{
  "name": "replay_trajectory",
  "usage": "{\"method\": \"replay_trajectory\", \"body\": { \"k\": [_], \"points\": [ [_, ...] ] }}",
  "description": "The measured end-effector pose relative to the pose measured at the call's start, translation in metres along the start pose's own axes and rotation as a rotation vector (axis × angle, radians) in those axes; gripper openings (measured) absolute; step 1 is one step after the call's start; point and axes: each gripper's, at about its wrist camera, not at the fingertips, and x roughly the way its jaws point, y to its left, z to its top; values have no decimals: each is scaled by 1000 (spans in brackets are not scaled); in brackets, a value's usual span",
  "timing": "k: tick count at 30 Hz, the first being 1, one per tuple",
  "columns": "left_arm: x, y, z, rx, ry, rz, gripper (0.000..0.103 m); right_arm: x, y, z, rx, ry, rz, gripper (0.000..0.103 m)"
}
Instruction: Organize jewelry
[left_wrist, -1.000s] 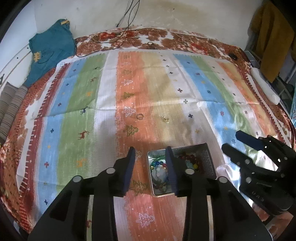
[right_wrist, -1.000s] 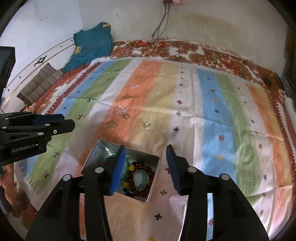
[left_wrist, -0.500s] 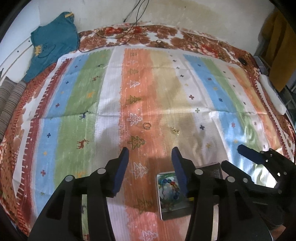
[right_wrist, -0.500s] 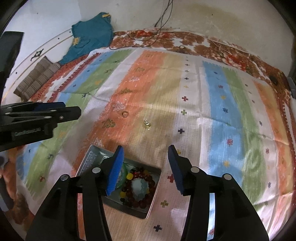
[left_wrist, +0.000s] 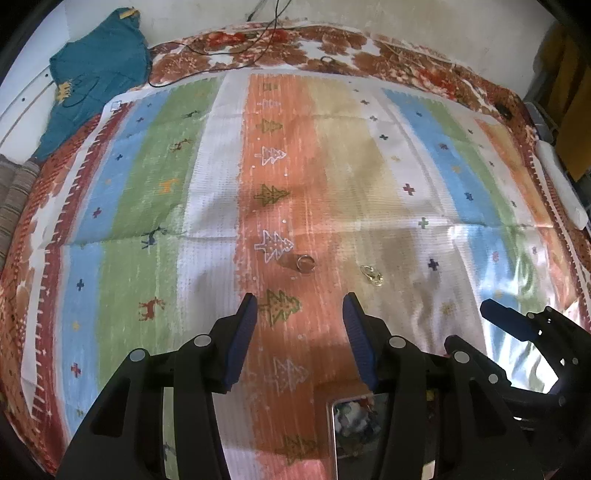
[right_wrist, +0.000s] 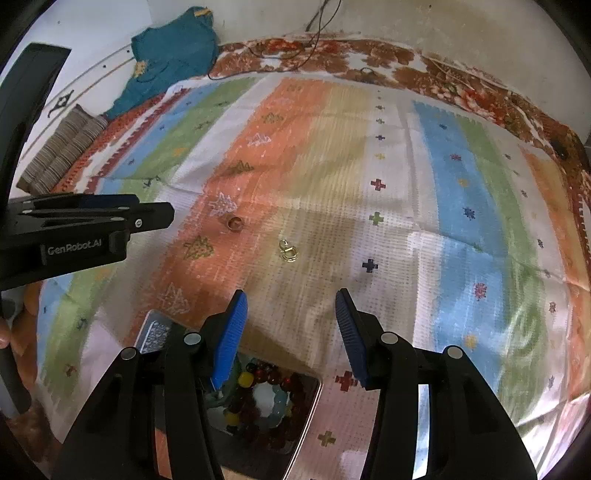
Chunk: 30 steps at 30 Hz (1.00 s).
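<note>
Left gripper (left_wrist: 299, 339) with blue-padded black fingers: spread wide, empty, low centre of the left wrist view, above the orange stripe of the striped woven bedspread (left_wrist: 229, 177). Right gripper (right_wrist: 290, 332) likewise parted and holding nothing, low centre of the right wrist view.

Done so far, judging by the contents: shallow square metal tin (right_wrist: 314, 395) at the bottom of the right wrist view, already loaded with a dark red bead bracelet (right_wrist: 258, 373) and pale blue-white beads. Same tin only partly visible at the bottom edge of the left wrist view, half hidden behind the finger.

Left to do: small gold band ring (left_wrist: 306, 263) lying loose on the orange stripe, just ahead of the left fingers; small gold looped earring pair (left_wrist: 371, 275) on the tan stripe to its right, near but apart. Both well clear of the tin. Probably most pieces sorted, two remaining.
</note>
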Motion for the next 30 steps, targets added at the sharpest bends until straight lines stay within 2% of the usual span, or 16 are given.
{"method": "replay_trajectory", "body": {
  "k": [13, 30],
  "points": [
    [36, -2, 19, 23, 55, -21, 48, 30, 4, 15, -11, 46, 11, 50],
    [87, 10, 26, 13, 132, -21, 48, 73, 0, 32, -29, 110, 29, 50]
  ]
}}
